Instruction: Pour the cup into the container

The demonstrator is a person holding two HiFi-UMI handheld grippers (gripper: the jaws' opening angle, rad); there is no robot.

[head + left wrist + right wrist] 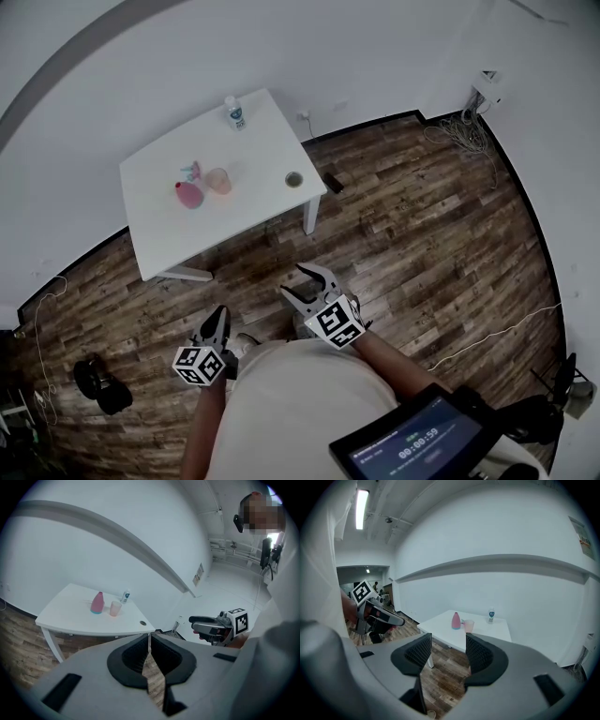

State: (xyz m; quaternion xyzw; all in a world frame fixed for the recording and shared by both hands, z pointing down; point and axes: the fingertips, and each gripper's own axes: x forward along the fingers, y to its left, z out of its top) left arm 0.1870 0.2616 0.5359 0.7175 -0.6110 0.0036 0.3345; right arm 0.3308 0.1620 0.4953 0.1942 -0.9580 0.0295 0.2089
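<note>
A pale pink cup (218, 180) stands on the white table (253, 150), touching or nearly touching a pink vase-shaped container (188, 194) on its left. Both grippers hang low over the wood floor, well short of the table. My left gripper (218, 317) is shut with nothing in it. To its right, my right gripper (296, 281) is open and empty. The left gripper view has the cup (115, 608) and container (97, 603) far beyond the shut left gripper (149, 641). In the right gripper view, the cup (469, 626) and container (455, 620) show past the open right gripper (448, 651).
A small clear bottle (234, 112) stands at the table's far edge, and a round grommet (294, 179) sits near its right corner. A black object (333, 183) lies on the floor beside the table leg. Cables (464, 131) lie by the wall, dark gear (101, 384) at lower left.
</note>
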